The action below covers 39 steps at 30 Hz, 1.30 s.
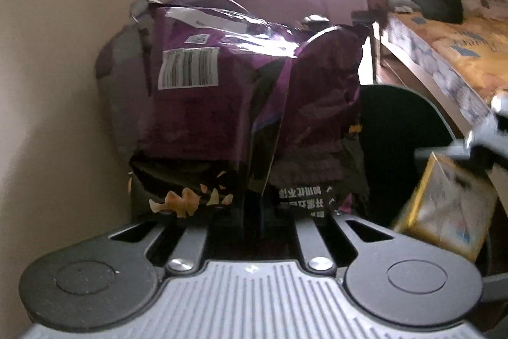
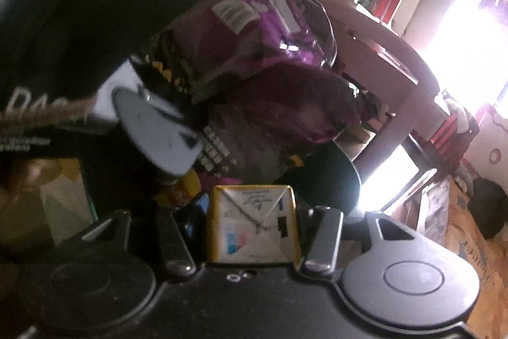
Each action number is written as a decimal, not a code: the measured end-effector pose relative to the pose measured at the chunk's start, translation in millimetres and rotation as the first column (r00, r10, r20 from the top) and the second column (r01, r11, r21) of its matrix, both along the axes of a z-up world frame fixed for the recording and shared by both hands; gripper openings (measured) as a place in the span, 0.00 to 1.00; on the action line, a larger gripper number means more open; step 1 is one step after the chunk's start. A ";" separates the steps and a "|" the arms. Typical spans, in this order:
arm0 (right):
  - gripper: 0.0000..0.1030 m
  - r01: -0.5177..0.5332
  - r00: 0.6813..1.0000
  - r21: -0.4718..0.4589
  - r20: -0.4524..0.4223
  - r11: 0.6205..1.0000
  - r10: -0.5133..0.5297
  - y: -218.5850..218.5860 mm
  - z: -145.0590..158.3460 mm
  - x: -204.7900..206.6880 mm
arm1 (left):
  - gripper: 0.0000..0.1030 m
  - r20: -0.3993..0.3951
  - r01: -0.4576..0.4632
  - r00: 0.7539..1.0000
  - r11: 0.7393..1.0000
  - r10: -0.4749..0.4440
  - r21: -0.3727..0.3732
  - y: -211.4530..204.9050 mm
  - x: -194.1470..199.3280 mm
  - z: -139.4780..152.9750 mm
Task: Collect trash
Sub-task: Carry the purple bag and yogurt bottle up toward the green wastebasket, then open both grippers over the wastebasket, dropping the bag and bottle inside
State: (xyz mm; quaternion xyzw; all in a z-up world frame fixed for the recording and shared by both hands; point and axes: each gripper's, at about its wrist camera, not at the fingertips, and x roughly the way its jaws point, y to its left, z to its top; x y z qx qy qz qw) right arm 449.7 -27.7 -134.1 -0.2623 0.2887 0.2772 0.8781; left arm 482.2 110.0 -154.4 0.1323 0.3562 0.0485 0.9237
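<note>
Left gripper [image 1: 250, 221]: jaws pinching the bottom edge of a purple snack bag [image 1: 241, 104], which stands up from the jaws toward 12 o'clock and fills the middle of the left wrist view.
Right gripper [image 2: 252, 231]: jaws pressed against the two sides of a small yellow-edged carton [image 2: 252, 224], folded end facing the camera.
Bin [image 1: 403, 129]: a dark round container, probably the trash bin; in the left view it sits at about 3 o'clock of the bag, and the carton [image 1: 444, 205] shows blurred at 4 o'clock over its rim.
Step in hand: my reading is that both pieces are being carried to the bin for dropping.
Bag handling: it is light, crinkly foil held by one edge, so it will flop; bring the whole bag over the opening before letting go, or the upper end may catch the rim and tip out.
Carton handling: stiff and held squarely; lower it inside the rim, then release.
Order: drop one at a time, since both grippers crowd near the same opening.
Risk: the blur suggests quick motion; slowing near the rim should prevent a knock.
Background: a bed [image 1: 460, 53] at 2 o'clock.
</note>
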 end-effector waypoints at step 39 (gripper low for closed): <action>0.91 -0.019 0.999 0.282 0.032 0.959 0.010 -159.6 34.4 -50.1 | 0.89 0.151 0.082 0.987 0.979 -0.054 -0.187 -36.9 -121.1 36.0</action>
